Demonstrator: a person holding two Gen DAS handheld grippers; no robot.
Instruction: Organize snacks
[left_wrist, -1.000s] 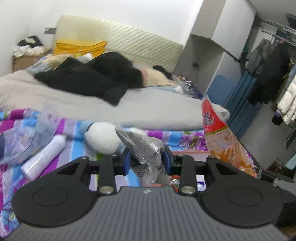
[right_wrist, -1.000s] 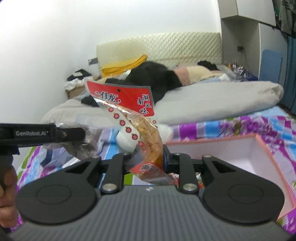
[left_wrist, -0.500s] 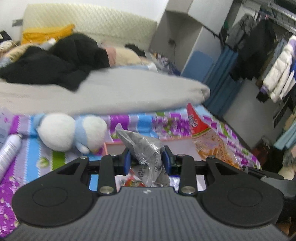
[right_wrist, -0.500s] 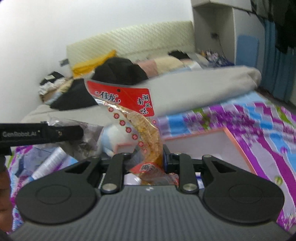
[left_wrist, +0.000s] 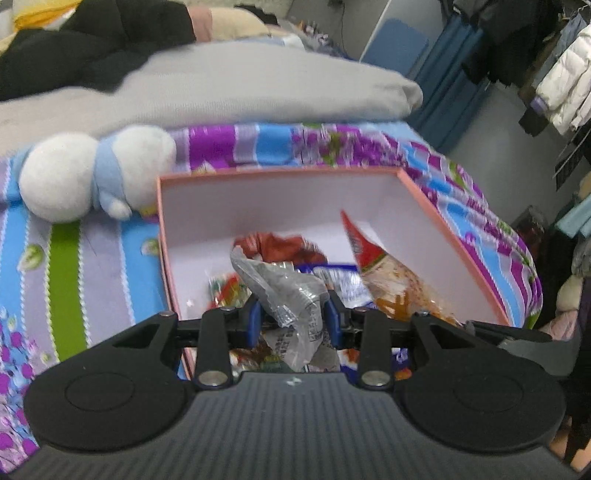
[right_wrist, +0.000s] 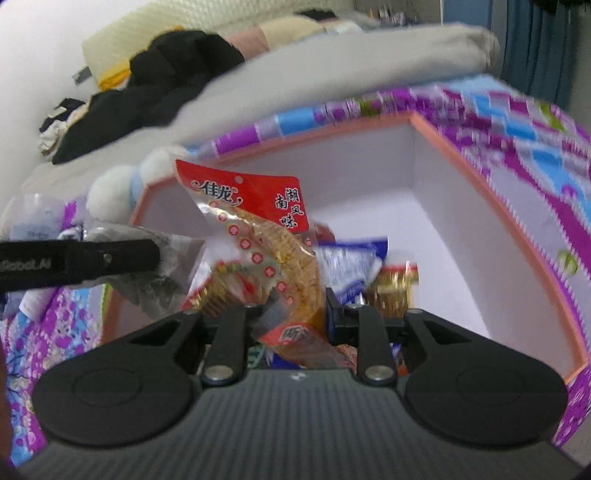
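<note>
Both grippers, left (left_wrist: 291, 319) and right (right_wrist: 293, 317), were clamped on snacks over the pink box (left_wrist: 458, 251): we gripped a clear bag (left_wrist: 284, 291) left, a red-topped pack (right_wrist: 258, 229) right. Risk: releasing too near the left wall could spill the bag onto the striped sheet (left_wrist: 66, 266). Bedroom; plush toy (left_wrist: 92, 173) far left.

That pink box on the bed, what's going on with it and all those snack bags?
A person is tidying snacks into the pink box using two handheld grippers. The left gripper is clamped on a crinkly grey packet, and the right gripper is clamped on a red-topped orange snack bag. Both packets are held over the open box, which already has several snacks lying inside. Neither has been let go yet. A white and blue plush toy lies on the bedspread beside the box.
</note>
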